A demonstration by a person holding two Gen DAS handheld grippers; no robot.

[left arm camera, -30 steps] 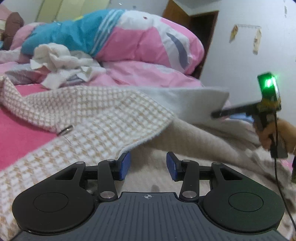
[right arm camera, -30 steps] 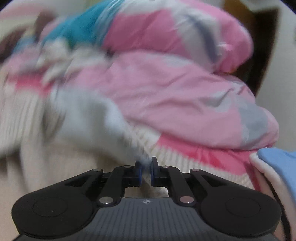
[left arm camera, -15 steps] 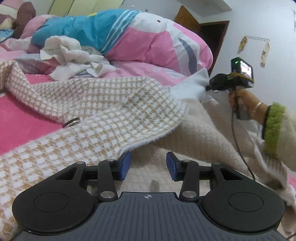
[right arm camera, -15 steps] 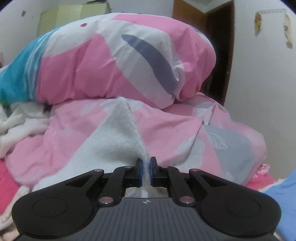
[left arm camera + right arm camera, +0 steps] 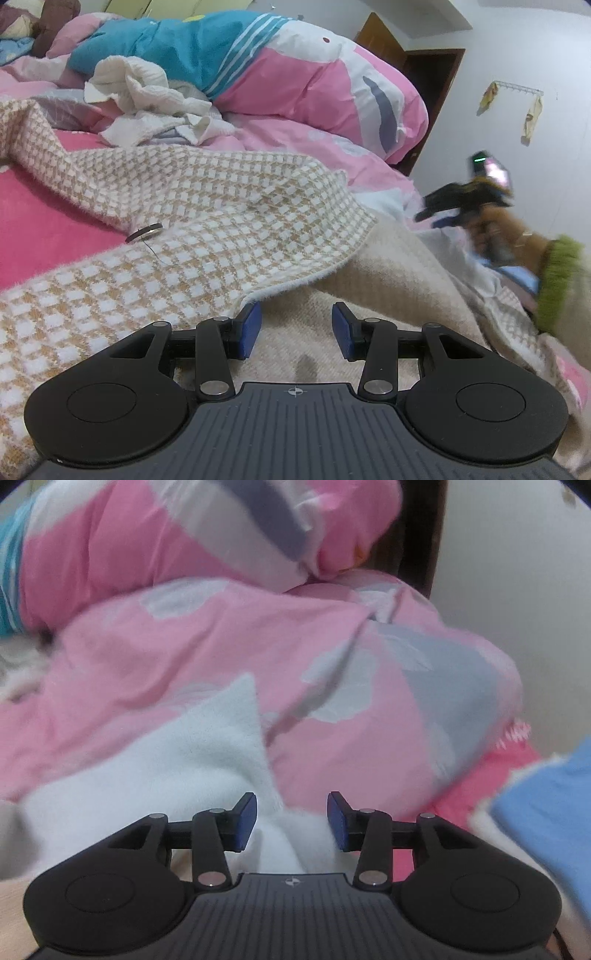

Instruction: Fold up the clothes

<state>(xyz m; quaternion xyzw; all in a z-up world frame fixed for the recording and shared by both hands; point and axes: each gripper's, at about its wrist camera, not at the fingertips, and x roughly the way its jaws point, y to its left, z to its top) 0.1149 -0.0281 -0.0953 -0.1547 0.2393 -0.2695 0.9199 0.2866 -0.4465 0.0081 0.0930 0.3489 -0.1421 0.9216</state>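
The left gripper (image 5: 295, 328) hovers low over the bed with its blue pads spread wide and nothing between them. Just under it lies the plain beige inner side of a garment (image 5: 388, 280), and the left pad sits against the turned-over edge of its outer face, a fuzzy tan-and-white checked weave (image 5: 207, 221) with a dark round button (image 5: 144, 232) on a loose thread. The garment sprawls unfolded over a hot-pink sheet (image 5: 44, 221).

The right gripper (image 5: 291, 818) also has its pads parted, holding nothing; a pale white fleecy fabric (image 5: 207, 760) lies slack beneath and beyond them, a blue cloth (image 5: 546, 805) off to the right. From the left view it appears blurred, gripped by a hand (image 5: 495, 229) in a green cuff.

Farther back sit a crumpled white cloth (image 5: 147, 96) and a pink, white and teal duvet (image 5: 295, 74). No readable writing shows anywhere.
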